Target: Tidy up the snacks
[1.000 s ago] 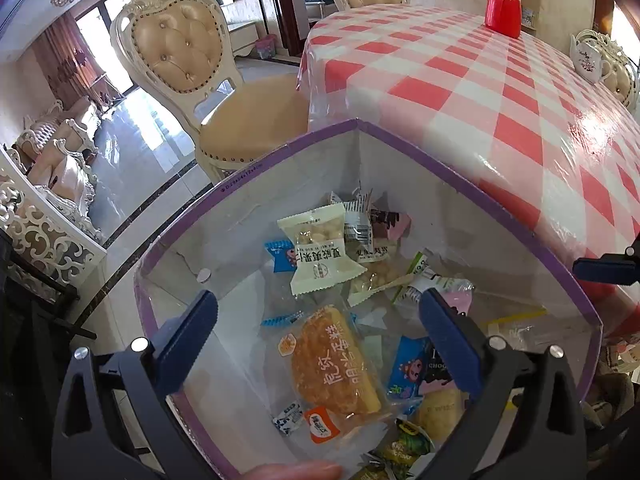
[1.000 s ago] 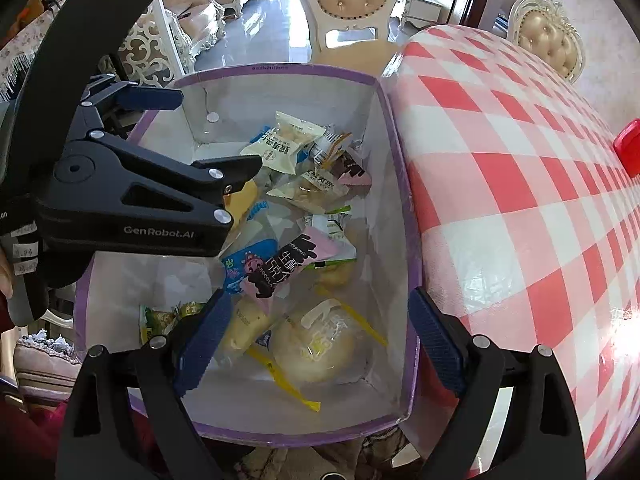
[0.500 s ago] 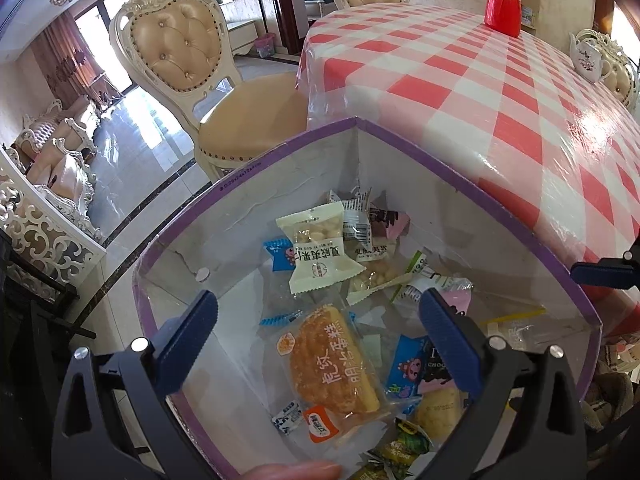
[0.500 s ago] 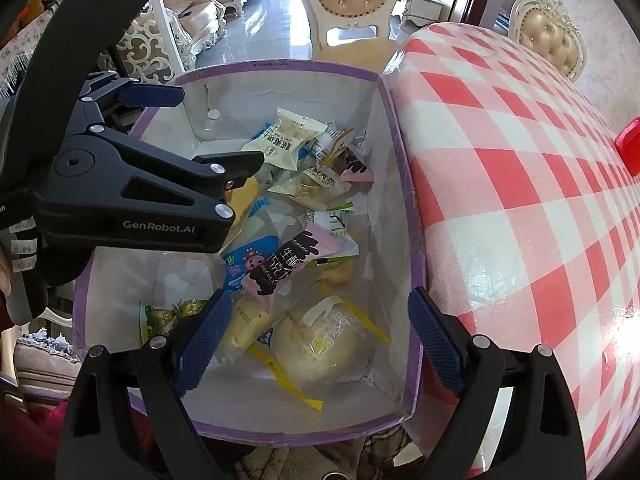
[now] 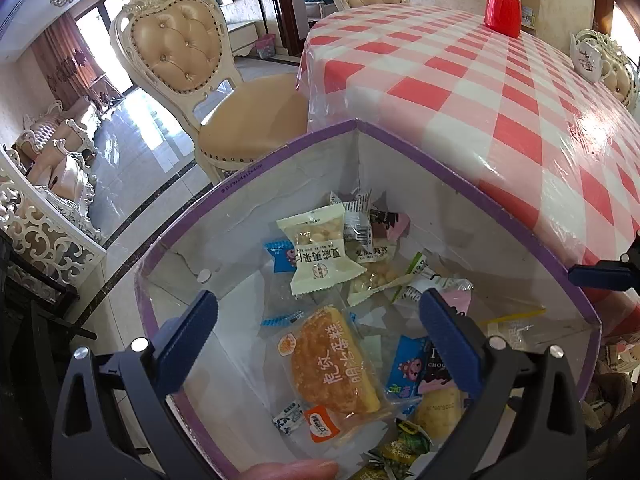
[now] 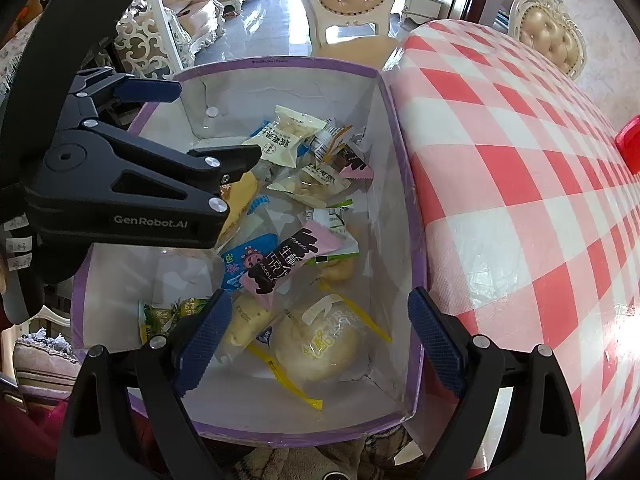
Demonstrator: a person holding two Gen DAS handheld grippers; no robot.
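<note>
Both my grippers hang over the purple-rimmed box (image 6: 400, 152), nothing held: left gripper (image 5: 318, 334) low in frame, jaws wide apart; right gripper (image 6: 320, 338) same. The wrapped snacks (image 6: 288, 264) are piled inside the box. Upper right, the checkered table (image 5: 480, 80).

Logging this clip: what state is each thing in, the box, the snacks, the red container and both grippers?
Purple-rimmed box: open-topped, beside the table, holding snacks.
Snack packets: sealed, piled loosely in the box.
Red container: upright on the table.
Left gripper: open, empty, above the box.
Right gripper: open, empty, above the box.
</note>
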